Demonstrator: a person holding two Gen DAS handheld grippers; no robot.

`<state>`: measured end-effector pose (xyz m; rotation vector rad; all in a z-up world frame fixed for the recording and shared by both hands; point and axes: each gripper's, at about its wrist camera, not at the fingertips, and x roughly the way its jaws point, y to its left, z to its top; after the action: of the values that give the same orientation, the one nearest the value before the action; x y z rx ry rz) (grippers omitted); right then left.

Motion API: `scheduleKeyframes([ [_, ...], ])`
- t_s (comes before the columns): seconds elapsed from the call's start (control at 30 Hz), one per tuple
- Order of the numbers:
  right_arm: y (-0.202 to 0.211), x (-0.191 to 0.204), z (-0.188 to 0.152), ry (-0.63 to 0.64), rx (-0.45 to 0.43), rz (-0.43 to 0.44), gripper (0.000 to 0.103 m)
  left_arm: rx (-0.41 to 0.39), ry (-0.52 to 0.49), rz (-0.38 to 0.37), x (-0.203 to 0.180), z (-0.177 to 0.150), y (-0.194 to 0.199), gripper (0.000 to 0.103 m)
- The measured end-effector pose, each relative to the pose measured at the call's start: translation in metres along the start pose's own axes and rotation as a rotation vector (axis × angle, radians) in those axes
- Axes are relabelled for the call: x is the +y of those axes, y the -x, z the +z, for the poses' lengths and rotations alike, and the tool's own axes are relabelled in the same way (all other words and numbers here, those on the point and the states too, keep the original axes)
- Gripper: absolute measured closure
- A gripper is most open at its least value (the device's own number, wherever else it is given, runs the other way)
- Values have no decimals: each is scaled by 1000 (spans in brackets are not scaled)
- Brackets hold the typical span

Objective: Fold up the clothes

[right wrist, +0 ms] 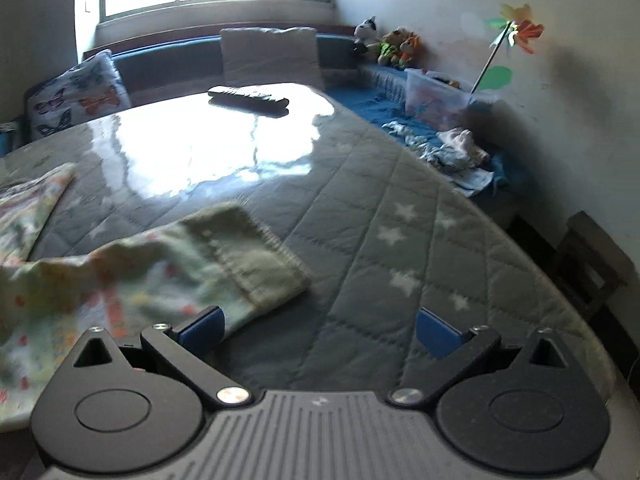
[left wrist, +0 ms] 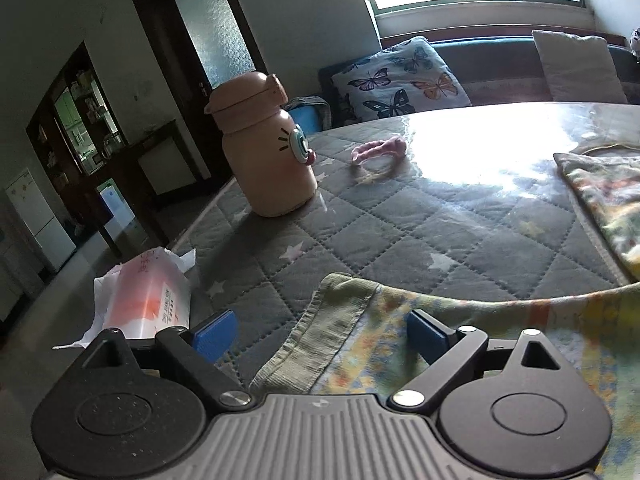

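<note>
A small patterned garment (left wrist: 472,320) with a ribbed green cuff (left wrist: 320,332) lies on the grey quilted table (left wrist: 400,232). My left gripper (left wrist: 322,336) is open just over it, with the cuff lying loose between the blue pads (left wrist: 216,334). Another part of the garment (left wrist: 600,200) lies further right. In the right wrist view the same garment (right wrist: 132,280) spreads to the left, its second green cuff (right wrist: 256,256) flat on the table. My right gripper (right wrist: 320,332) stands open low over the bare quilt, its left pad (right wrist: 202,330) at the cloth's edge.
A pink bottle (left wrist: 268,152), a pink hair tie (left wrist: 378,152) and a tissue pack (left wrist: 148,300) sit on the table's left side. A dark remote (right wrist: 248,98) lies at the far end. Loose clothes (right wrist: 452,148) and a plastic box (right wrist: 436,96) are on the bench to the right.
</note>
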<state>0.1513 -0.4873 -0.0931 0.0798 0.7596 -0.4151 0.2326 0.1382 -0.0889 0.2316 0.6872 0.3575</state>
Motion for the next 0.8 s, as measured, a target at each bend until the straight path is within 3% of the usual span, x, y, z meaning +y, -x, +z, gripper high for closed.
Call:
scheduleKeyframes([
  [0.13, -9, 3, 11, 8, -16, 8, 2, -15, -7, -7, -7, 7, 6, 6],
  [0.37, -19, 5, 14, -25, 2, 36, 22, -63, -39, -82, -28, 22, 31, 3],
  [0.47, -16, 5, 12, -43, 0, 69, 42, -99, -69, -157, -47, 29, 50, 1],
  [0.53, -14, 4, 13, -67, -4, 100, 68, -118, -92, -214, -62, 33, 63, 0],
  [0.6, -11, 2, 14, -100, -7, 118, 86, -137, -120, -277, -78, 34, 76, 0],
  [0.63, -9, 1, 15, -115, -11, 123, 91, -146, -136, -304, -87, 34, 83, 0],
  [0.8, 9, -5, 20, -166, -48, 156, 96, -171, -202, -431, -123, 30, 108, 0],
])
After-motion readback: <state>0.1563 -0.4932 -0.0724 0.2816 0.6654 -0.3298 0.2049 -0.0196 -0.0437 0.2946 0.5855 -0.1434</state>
